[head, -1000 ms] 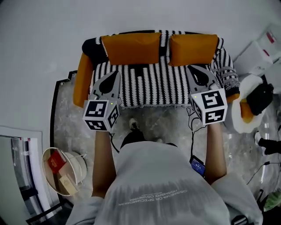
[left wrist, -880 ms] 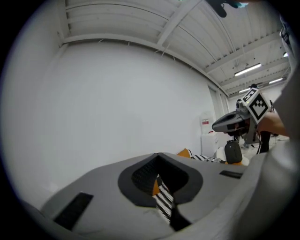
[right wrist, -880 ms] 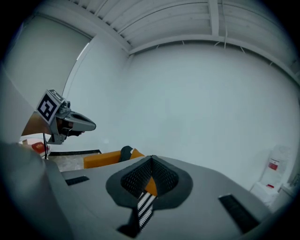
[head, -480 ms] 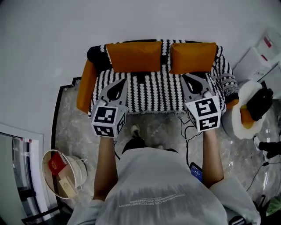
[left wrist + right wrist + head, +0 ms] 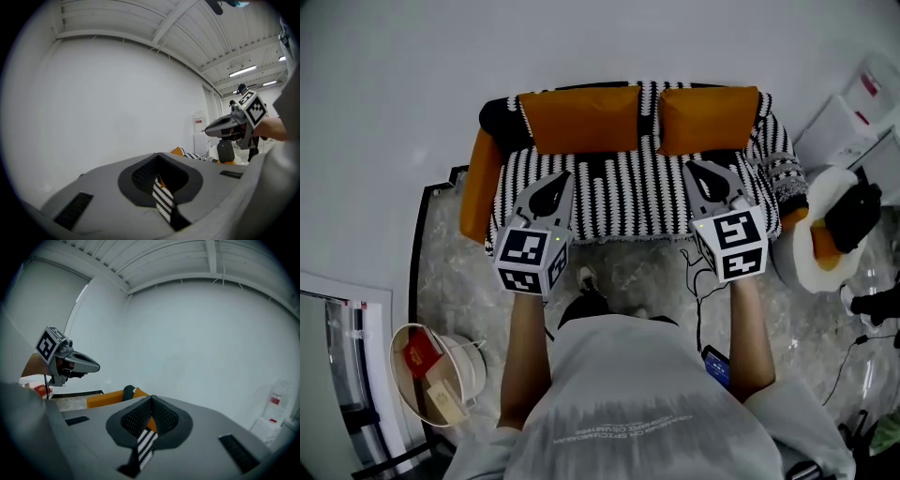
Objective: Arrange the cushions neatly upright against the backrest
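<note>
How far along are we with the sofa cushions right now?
Done, by the look of it: the left cushion and right cushion stand upright side by side against the backrest. In hand: nothing; the left gripper and right gripper hover over the striped seat, fingers shut and empty. Left: probably just a final check; the cushions' top edges look roughly level.

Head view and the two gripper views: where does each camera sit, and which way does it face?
Head view: on the person's head, facing steeply down at the sofa, its left-hand cushion and right-hand cushion; torso, forearms, left gripper and right gripper show.
Left gripper view: on the left gripper, facing along its shut jaws toward the white wall.
Right gripper view: on the right gripper, facing along its shut jaws toward that wall.
Shared: each gripper view catches the other gripper.
</note>
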`<action>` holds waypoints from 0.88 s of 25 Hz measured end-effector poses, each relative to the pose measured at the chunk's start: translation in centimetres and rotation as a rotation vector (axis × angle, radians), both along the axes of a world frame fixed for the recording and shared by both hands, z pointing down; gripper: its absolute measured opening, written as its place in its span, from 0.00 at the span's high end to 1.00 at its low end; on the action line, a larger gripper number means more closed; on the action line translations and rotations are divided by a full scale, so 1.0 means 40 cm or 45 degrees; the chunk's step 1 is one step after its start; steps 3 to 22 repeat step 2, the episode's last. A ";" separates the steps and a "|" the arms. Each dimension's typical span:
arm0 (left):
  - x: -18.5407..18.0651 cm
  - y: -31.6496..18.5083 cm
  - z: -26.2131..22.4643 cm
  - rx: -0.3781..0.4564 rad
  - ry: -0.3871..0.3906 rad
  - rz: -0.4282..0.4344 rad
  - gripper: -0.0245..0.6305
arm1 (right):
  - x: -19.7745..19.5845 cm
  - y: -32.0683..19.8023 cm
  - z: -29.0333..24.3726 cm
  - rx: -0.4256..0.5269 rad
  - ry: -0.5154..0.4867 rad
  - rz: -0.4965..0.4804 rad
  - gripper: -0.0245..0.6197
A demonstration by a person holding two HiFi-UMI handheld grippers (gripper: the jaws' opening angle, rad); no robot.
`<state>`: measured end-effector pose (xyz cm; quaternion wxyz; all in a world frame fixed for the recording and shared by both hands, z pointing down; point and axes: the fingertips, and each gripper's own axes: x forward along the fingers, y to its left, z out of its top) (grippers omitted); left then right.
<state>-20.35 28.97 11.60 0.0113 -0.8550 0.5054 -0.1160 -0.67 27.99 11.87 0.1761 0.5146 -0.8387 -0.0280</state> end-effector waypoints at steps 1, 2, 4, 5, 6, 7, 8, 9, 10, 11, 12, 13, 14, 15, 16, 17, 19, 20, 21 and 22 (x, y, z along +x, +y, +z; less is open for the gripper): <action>0.001 -0.002 0.000 -0.009 0.018 0.003 0.95 | 0.002 -0.001 0.000 -0.003 0.001 0.002 0.96; 0.002 -0.004 0.000 -0.019 0.036 0.006 0.95 | 0.004 -0.002 0.000 -0.006 0.002 0.004 0.96; 0.002 -0.004 0.000 -0.019 0.036 0.006 0.95 | 0.004 -0.002 0.000 -0.006 0.002 0.004 0.96; 0.002 -0.004 0.000 -0.019 0.036 0.006 0.95 | 0.004 -0.002 0.000 -0.006 0.002 0.004 0.96; 0.002 -0.004 0.000 -0.019 0.036 0.006 0.95 | 0.004 -0.002 0.000 -0.006 0.002 0.004 0.96; 0.002 -0.004 0.000 -0.019 0.036 0.006 0.95 | 0.004 -0.002 0.000 -0.006 0.002 0.004 0.96; 0.002 -0.004 0.000 -0.019 0.036 0.006 0.95 | 0.004 -0.002 0.000 -0.006 0.002 0.004 0.96; 0.002 -0.004 0.000 -0.019 0.036 0.006 0.95 | 0.004 -0.002 0.000 -0.006 0.002 0.004 0.96; 0.002 -0.004 0.000 -0.019 0.036 0.006 0.95 | 0.004 -0.002 0.000 -0.006 0.002 0.004 0.96; 0.002 -0.004 0.000 -0.019 0.036 0.006 0.95 | 0.004 -0.002 0.000 -0.006 0.002 0.004 0.96; 0.002 -0.004 0.000 -0.019 0.036 0.006 0.95 | 0.004 -0.002 0.000 -0.006 0.002 0.004 0.96; 0.002 -0.004 0.000 -0.019 0.036 0.006 0.95 | 0.004 -0.002 0.000 -0.006 0.002 0.004 0.96; 0.002 -0.004 0.000 -0.019 0.036 0.006 0.95 | 0.004 -0.002 0.000 -0.006 0.002 0.004 0.96; 0.002 -0.004 0.000 -0.019 0.036 0.006 0.95 | 0.004 -0.002 0.000 -0.006 0.002 0.004 0.96; 0.002 -0.004 0.000 -0.019 0.036 0.006 0.95 | 0.004 -0.002 0.000 -0.006 0.002 0.004 0.96; 0.002 -0.004 0.000 -0.019 0.036 0.006 0.95 | 0.004 -0.002 0.000 -0.006 0.002 0.004 0.96; 0.002 -0.004 0.000 -0.019 0.036 0.006 0.95 | 0.004 -0.002 0.000 -0.006 0.002 0.004 0.96; 0.002 -0.004 0.000 -0.019 0.036 0.006 0.95 | 0.004 -0.002 0.000 -0.006 0.002 0.004 0.96; 0.002 -0.004 0.000 -0.019 0.036 0.006 0.95 | 0.004 -0.002 0.000 -0.006 0.002 0.004 0.96; 0.002 -0.004 0.000 -0.019 0.036 0.006 0.95 | 0.004 -0.002 0.000 -0.006 0.002 0.004 0.96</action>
